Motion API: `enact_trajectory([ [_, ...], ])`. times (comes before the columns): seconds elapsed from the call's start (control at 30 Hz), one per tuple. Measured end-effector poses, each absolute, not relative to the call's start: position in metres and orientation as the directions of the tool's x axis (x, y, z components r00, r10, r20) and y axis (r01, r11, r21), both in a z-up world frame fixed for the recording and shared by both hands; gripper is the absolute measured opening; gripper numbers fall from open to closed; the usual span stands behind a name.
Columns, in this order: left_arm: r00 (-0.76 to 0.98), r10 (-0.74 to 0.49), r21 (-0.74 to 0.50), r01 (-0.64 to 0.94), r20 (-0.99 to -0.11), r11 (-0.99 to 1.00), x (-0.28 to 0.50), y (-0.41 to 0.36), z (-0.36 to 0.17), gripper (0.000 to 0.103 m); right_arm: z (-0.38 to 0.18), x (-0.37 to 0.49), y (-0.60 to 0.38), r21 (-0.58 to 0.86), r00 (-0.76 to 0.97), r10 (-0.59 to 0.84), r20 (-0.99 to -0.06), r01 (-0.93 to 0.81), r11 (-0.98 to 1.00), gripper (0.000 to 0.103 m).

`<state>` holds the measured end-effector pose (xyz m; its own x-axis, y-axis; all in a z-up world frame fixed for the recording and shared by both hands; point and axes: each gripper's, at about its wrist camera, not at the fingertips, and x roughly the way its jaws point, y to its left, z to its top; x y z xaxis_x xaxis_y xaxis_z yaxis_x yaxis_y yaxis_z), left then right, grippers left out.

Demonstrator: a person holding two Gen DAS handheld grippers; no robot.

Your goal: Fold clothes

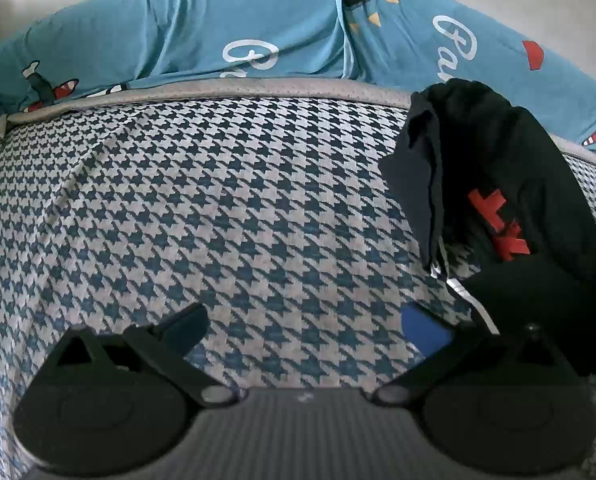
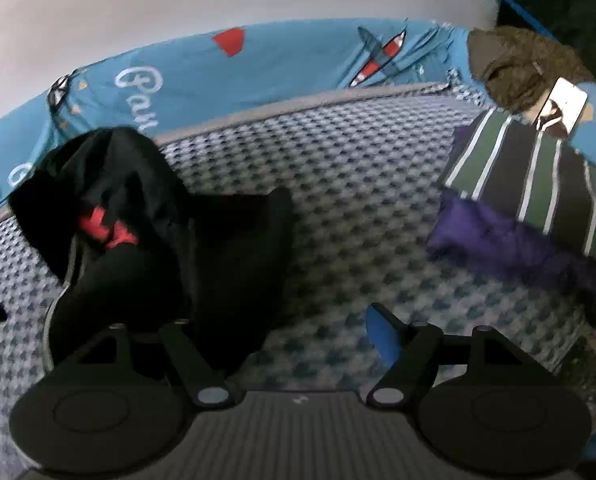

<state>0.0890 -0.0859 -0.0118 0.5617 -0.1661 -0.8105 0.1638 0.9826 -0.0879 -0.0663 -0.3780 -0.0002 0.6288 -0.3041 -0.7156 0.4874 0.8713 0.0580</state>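
Right wrist view showed the black garment (image 2: 157,240) lying crumpled on the houndstooth mattress (image 2: 358,168), ahead and to the left of the right gripper (image 2: 322,332), its near hem reaching down against the claw's left finger while the blue-padded right finger (image 2: 382,334) stood over bare cover. Those jaws were spread wide with nothing pinched between them. From the left wrist view the same garment (image 1: 498,184), red lettering showing, sat ahead and to the right of the left gripper (image 1: 310,324), which also gaped open and empty above the pattern.

To my eye the step in hand was taking hold of the heap to spread it flat. It looked best for each claw to find a single-layer edge, a hem or shoulder, rather than bite into the bunched middle, then lift and draw apart evenly.

Further out, a stack of folded clothes (image 2: 530,200) lay ahead to the right claw's right, and a blue printed sheet (image 2: 257,64) ran along the far edge
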Motion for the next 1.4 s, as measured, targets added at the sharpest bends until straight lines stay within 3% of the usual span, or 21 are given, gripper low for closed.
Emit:
enact_trajectory([
  [0.17, 0.571, -0.164, -0.084, 0.164, -0.804, 0.983, 0.086, -0.082, -0.009, 0.103, -0.004, -0.086, -0.367, 0.085, 0.666, -0.286, -0.689, 0.465, 0.881, 0.072],
  [0.4, 0.577, -0.162, -0.080, 0.164, -0.801, 0.983, 0.079, -0.072, -0.007, 0.103, 0.016, -0.114, -0.353, 0.097, 0.791, -0.340, -0.508, 0.445, 0.890, 0.073],
  [1.0, 0.566, -0.172, -0.086, 0.175, -0.806, 0.981, 0.079, -0.063, -0.010, 0.103, -0.007, -0.083, -0.262, 0.037, 0.830, -0.055, -0.555, 0.090, 0.995, 0.077],
  [1.3, 0.561, -0.178, -0.084, 0.190, -0.809, 0.978, 0.078, -0.062, -0.012, 0.103, -0.040, -0.052, -0.237, -0.077, 0.765, -0.139, -0.628, 0.117, 0.990, 0.079],
  [1.33, 0.560, -0.178, -0.083, 0.191, -0.809, 0.978, 0.079, -0.062, -0.012, 0.103, -0.042, -0.050, -0.238, -0.075, 0.761, -0.143, -0.632, 0.124, 0.989, 0.077],
  [1.4, 0.559, -0.176, -0.081, 0.190, -0.811, 0.978, 0.079, -0.060, -0.012, 0.103, -0.045, -0.049, -0.241, -0.063, 0.759, -0.141, -0.636, 0.131, 0.989, 0.060],
])
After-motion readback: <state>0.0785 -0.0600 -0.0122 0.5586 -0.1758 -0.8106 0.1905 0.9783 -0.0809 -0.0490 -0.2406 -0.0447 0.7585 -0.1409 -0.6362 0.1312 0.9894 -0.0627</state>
